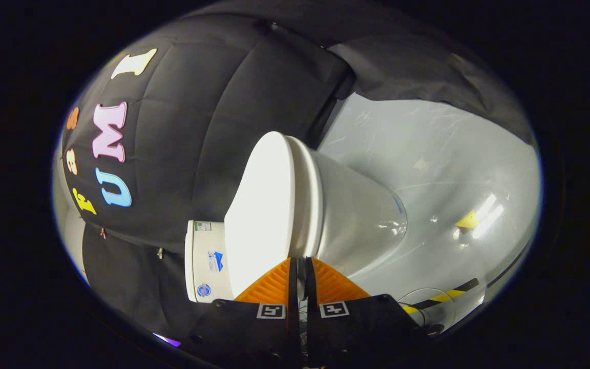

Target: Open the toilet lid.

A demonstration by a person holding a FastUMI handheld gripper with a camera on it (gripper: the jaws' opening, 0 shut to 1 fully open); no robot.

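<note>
The toilet lid is down, lying flat on the seat of a white toilet; the view is rolled sideways, so the lid's broad top faces the booth's black cloth wall and the bowl bulges out toward the pale glossy floor; the tank sits at the lid's hinge end, with small stickers on its side. The hand-held gripper has its two fingers brought together with only a thin slit between them; their tips sit right at the edge where lid and seat meet, near the tank end; whether anything is pinched there cannot be told. On the floor beyond the bowl lie a yellow mark and a black-and-yellow striped strip; a thin wire loops near the strip.
</note>
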